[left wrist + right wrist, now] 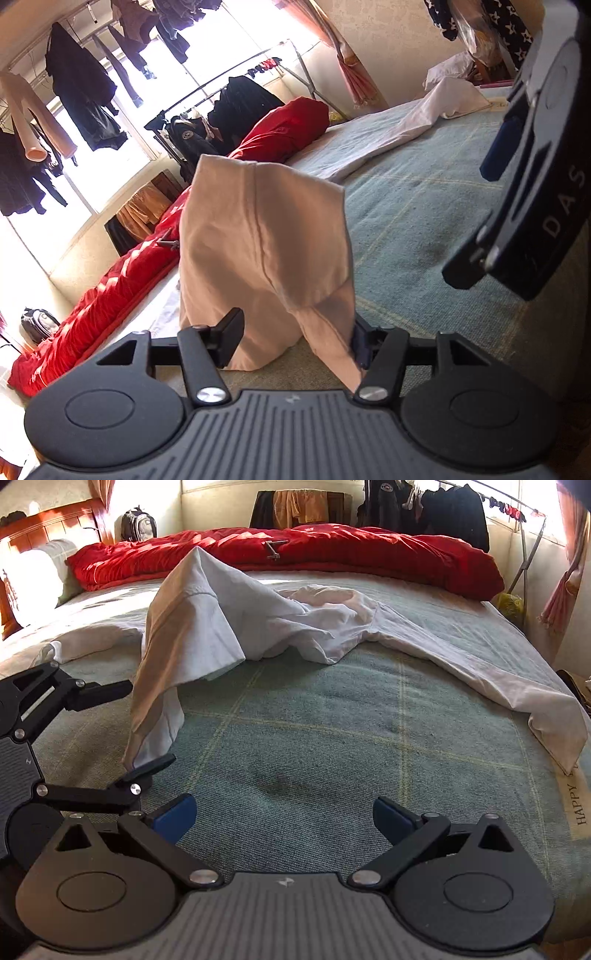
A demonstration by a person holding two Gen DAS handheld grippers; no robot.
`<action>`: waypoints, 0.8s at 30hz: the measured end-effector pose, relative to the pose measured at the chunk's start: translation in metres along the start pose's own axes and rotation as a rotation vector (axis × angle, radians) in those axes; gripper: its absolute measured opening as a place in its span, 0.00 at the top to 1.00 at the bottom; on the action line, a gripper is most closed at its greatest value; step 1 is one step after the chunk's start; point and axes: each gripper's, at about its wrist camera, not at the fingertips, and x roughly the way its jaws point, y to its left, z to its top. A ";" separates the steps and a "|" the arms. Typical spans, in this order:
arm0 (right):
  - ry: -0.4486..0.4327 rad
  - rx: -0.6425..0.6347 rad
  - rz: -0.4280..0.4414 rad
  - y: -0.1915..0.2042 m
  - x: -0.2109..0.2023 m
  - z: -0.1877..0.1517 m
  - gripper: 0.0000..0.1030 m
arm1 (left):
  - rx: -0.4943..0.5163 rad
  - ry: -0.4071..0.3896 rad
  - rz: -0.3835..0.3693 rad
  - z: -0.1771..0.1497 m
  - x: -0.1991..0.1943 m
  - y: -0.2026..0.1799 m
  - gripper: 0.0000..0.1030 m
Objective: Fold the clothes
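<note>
A white long-sleeved shirt (258, 620) lies crumpled across the green checked bedcover (332, 738). One sleeve (517, 701) stretches out to the right. The shirt's left part is raised into a tent-like fold (266, 240). Its lower hem hangs between the fingers of my left gripper (295, 338), which also shows in the right wrist view as the left gripper (147, 723). Those fingers stand about half apart, and the cloth touches the blue pad (357, 343). My right gripper (284, 816) is wide open over bare bedcover with nothing between its fingers. It also shows at the edge of the left wrist view as the right gripper (480, 210).
A red duvet (295, 550) is rolled along the far side of the bed, with a pillow (33, 579) and wooden headboard at the left. Behind it are a backpack (138, 524), a clothes rack (240, 92) and hanging garments by the window.
</note>
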 end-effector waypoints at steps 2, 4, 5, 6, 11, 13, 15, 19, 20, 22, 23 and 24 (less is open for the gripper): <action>0.017 0.009 0.003 -0.001 0.007 -0.004 0.00 | -0.015 -0.007 0.033 0.002 -0.001 0.008 0.53; 0.034 0.018 0.005 -0.002 0.014 -0.008 0.00 | -0.025 -0.001 0.068 0.003 0.000 0.016 0.65; 0.042 0.022 0.006 -0.002 0.018 -0.011 0.00 | -0.035 0.011 0.087 0.003 0.003 0.021 0.68; 0.051 0.027 0.007 -0.003 0.022 -0.013 0.00 | -0.050 0.020 0.100 0.003 0.005 0.026 0.75; 0.059 0.047 0.014 -0.005 0.028 -0.017 0.00 | -0.129 0.032 0.162 -0.001 0.010 0.057 0.88; 0.053 0.064 0.015 -0.006 0.031 -0.018 0.00 | -0.151 0.025 0.181 0.000 0.010 0.068 0.89; 0.033 0.072 0.007 -0.006 0.033 -0.021 0.00 | -0.158 0.014 0.202 0.002 0.008 0.077 0.89; 0.014 0.036 0.008 -0.003 0.034 -0.024 0.00 | -0.170 -0.025 0.226 0.011 0.000 0.097 0.91; 0.018 0.036 0.015 -0.004 0.034 -0.023 0.00 | -0.168 -0.036 0.233 0.014 -0.002 0.101 0.91; 0.036 0.030 0.024 -0.005 0.033 -0.019 0.00 | -0.154 -0.063 0.249 0.020 -0.007 0.110 0.92; 0.043 0.026 0.025 -0.005 0.032 -0.017 0.00 | -0.146 -0.076 0.256 0.023 -0.009 0.116 0.92; 0.045 0.020 0.022 -0.004 0.029 -0.016 0.00 | -0.141 -0.085 0.260 0.026 -0.011 0.121 0.92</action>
